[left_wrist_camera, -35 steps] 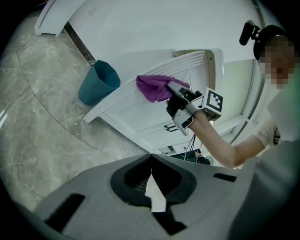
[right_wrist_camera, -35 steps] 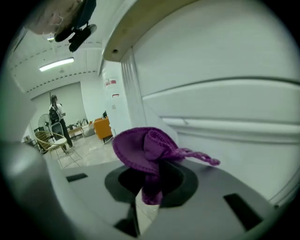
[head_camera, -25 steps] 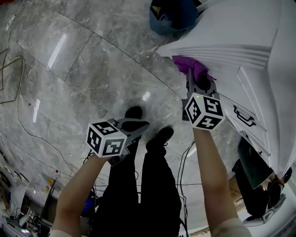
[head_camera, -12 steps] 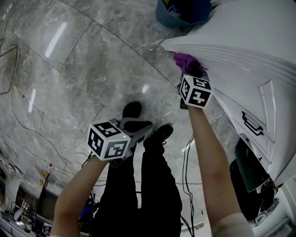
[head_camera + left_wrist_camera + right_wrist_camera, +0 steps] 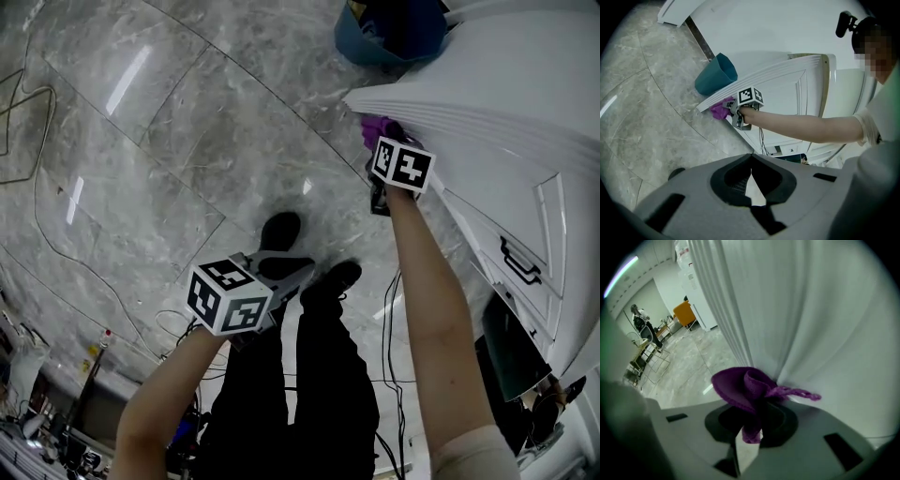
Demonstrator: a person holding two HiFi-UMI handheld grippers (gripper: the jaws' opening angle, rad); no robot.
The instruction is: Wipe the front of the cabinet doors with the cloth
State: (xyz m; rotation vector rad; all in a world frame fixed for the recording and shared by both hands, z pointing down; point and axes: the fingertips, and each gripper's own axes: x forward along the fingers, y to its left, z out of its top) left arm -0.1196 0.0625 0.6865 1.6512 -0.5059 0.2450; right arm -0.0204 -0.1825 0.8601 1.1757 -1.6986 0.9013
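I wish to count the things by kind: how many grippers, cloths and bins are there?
Grippers: 2 (left gripper, right gripper)
Purple cloth: 1
Blue bin: 1
Total: 4

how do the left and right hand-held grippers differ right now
The right hand-held gripper clamps the purple cloth; the left hand-held gripper is shut on nothing. The right one is up at the white cabinet door; the left one hangs over the floor. Neither is open.
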